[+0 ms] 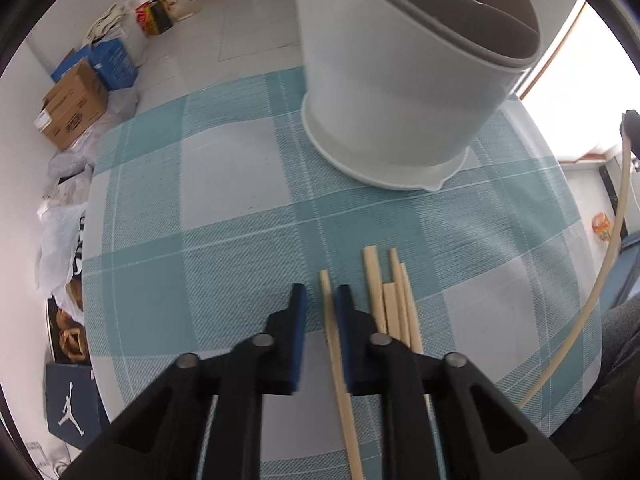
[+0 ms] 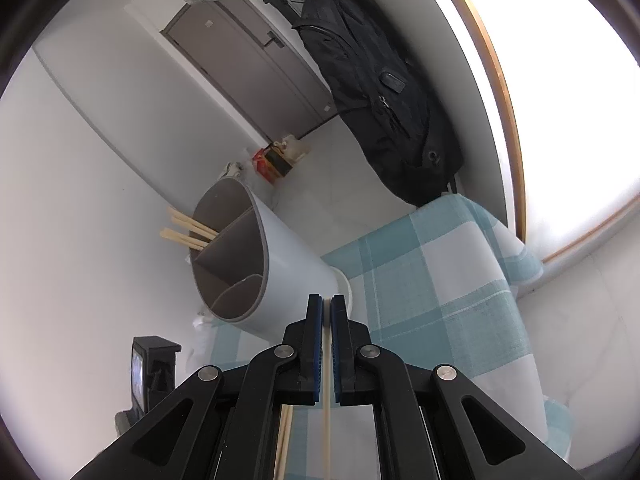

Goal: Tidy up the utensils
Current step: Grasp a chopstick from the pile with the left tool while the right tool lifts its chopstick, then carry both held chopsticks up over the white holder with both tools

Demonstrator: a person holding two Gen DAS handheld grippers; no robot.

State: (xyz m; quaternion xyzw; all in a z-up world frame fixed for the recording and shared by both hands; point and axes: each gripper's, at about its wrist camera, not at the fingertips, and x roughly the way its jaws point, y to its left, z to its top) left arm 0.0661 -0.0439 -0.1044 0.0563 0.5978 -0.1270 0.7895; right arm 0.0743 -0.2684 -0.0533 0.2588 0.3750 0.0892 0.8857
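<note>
A white utensil holder (image 1: 400,92) with grey divided compartments stands on the checked tablecloth (image 1: 224,216). Several wooden chopsticks (image 1: 390,300) lie on the cloth near me. My left gripper (image 1: 322,300) is open just above the cloth, with one chopstick (image 1: 334,340) lying between its fingers. In the right wrist view my right gripper (image 2: 327,312) is shut on a single chopstick (image 2: 327,412) and is raised beside the holder (image 2: 256,264), which has a few chopsticks (image 2: 188,230) in its far compartment. That held chopstick (image 1: 600,272) shows at the right of the left wrist view.
Cardboard and blue boxes (image 1: 84,92) and plastic bags (image 1: 60,240) lie on the floor left of the table. A black backpack (image 2: 376,92) hangs past the table's far edge near a grey door (image 2: 248,60). A bright window (image 2: 560,80) is at the right.
</note>
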